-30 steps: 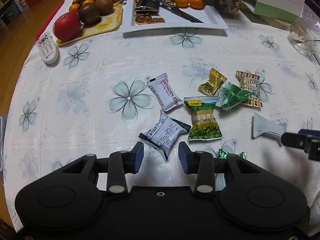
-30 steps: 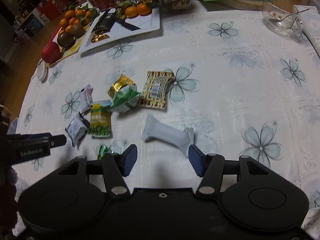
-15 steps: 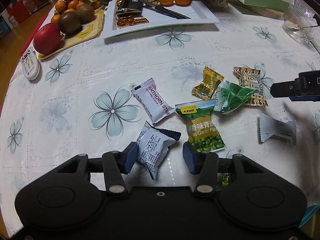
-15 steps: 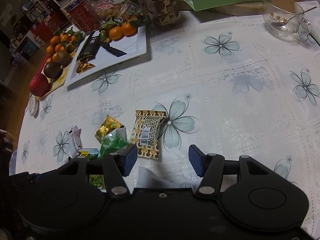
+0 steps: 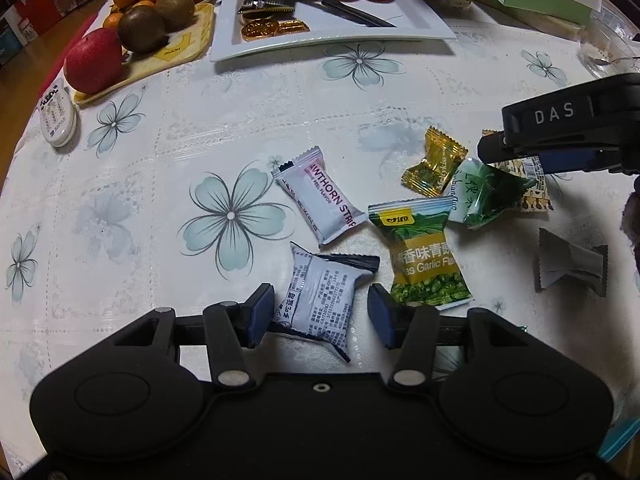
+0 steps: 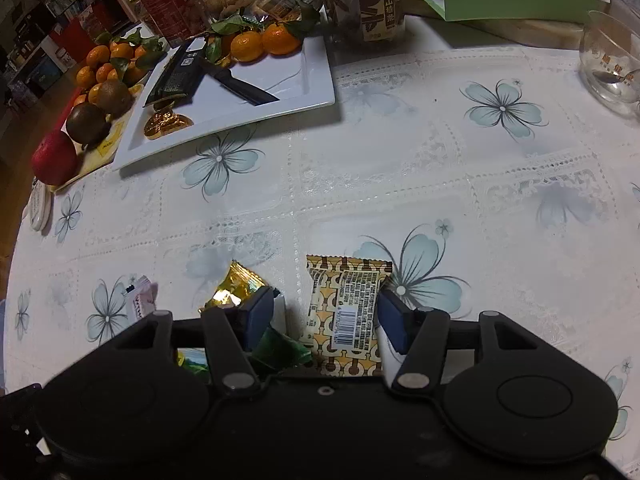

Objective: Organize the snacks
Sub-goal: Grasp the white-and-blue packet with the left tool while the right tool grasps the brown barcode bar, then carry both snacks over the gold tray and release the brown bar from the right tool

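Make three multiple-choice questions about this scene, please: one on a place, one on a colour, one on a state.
1. Where does the knife lie?
A. on the white plate
B. on the cloth
C. in the bowl

2. What colour is the garlic pea packet?
A. red
B. green and yellow
C. blue

3. How is the left gripper?
A. shut on the gold candy
B. open around the white packet
C. shut and empty

A: the knife rests on the plate.
B: its wrapper shows both.
B: its fingers stand apart on either side of the packet.
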A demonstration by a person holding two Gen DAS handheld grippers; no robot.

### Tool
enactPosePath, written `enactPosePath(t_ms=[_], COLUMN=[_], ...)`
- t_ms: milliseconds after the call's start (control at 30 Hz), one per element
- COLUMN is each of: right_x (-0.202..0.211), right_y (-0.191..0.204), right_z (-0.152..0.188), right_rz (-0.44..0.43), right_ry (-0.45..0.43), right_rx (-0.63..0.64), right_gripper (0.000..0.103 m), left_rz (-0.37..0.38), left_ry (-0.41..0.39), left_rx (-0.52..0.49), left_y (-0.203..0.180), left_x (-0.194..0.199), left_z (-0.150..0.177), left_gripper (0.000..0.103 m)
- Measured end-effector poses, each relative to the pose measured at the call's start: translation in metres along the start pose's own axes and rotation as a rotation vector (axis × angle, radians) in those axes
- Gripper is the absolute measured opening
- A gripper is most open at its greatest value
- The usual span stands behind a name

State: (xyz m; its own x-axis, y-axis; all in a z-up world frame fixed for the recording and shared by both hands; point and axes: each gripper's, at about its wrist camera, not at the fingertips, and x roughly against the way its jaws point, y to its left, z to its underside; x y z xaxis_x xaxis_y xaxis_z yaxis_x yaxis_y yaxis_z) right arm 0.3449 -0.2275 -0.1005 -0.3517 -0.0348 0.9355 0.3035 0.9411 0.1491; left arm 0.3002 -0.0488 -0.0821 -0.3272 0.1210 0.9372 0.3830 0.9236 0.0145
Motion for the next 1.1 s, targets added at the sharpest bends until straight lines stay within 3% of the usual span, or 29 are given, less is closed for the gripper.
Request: enactPosePath(t_ms=[133, 200, 267, 333, 400, 533, 767, 1100], right_x=[-0.005, -0.002, 0.000, 0.004, 0.010, 0.032, 0.092, 0.177], right_y=[-0.004, -0.006, -0.007, -0.012, -0.021, -0.038, -0.061, -0.067], right_z=[0.005, 0.010, 0.014, 0.019, 0.022, 0.031, 0.051, 0.136], right_rz=[0.043, 0.047, 0.069, 0.062, 0.046, 0.041, 0.007, -0.092], right_ry=[0.024, 0.009, 0.000, 0.003, 0.010, -0.016, -0.073, -0.105], right_rx=[0.001, 0.020, 0.051, 0.049, 0.019, -0.022, -0.086, -0.094], right_gripper=[0.060, 0.051, 0.038, 0.036, 0.035, 0.035, 0.035, 0.035], left_rz=[0.026, 0.029, 0.024, 0.061, 0.093, 0.068, 0.088, 0.100], left_ry=[0.009, 0.006, 0.006, 0.029, 0.049, 0.046, 0.060, 0.034], left_rx=[0.055, 0.083, 0.104, 0.149, 0.199, 0.240, 0.293, 0.306], left_y=[0.004, 0.007, 0.008, 0.012, 0.015, 0.011, 0.003, -0.020], left_x=[-0.003, -0.002, 0.000, 0.002, 0.006, 0.025, 0.072, 0.137], left_z=[-0.002, -0.002, -0.001, 0.000, 0.005, 0.016, 0.041, 0.106], left_gripper=[0.057, 0.056, 0.044, 0.042, 0.042, 0.042, 0.042, 0.042])
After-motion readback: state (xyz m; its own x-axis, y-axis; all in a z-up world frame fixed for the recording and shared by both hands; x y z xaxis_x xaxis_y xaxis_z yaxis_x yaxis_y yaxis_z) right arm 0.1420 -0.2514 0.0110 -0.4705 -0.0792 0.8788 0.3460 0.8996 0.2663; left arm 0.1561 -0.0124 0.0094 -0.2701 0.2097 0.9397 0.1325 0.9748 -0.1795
